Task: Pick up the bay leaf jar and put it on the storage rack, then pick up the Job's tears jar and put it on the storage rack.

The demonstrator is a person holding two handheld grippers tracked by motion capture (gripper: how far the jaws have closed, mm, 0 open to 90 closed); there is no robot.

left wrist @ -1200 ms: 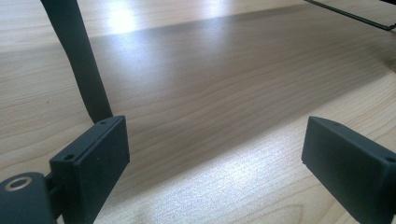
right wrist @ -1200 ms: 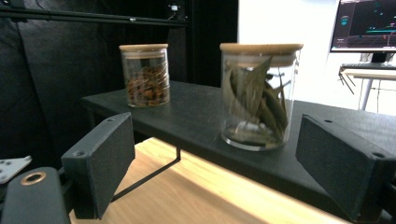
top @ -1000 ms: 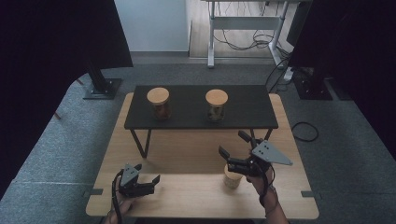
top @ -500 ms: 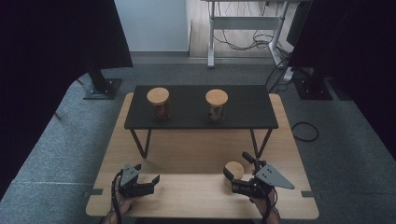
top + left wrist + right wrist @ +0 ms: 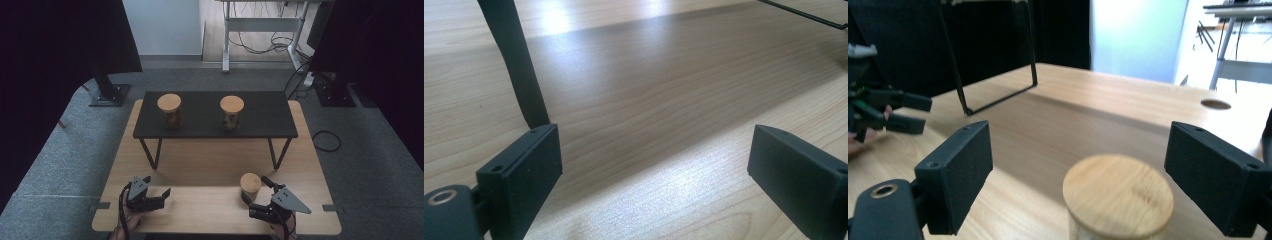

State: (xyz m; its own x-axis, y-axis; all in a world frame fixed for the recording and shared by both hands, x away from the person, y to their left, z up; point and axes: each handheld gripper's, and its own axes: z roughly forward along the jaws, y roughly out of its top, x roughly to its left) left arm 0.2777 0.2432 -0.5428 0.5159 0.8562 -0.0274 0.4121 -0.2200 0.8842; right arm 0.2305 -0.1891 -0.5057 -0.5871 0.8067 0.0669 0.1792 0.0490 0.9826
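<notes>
Right hand-held gripper [image 5: 1075,175]: I am holding its jaws apart around the jar [image 5: 1115,197], pads not touching. Left hand-held gripper [image 5: 161,195] is resting apart on the surface [image 5: 210,165].

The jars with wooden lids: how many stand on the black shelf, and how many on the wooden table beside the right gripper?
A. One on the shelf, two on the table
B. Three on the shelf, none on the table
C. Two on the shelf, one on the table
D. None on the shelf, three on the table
C: two jars stand on the black shelf, and one jar stands on the wooden table at the right gripper.
</notes>
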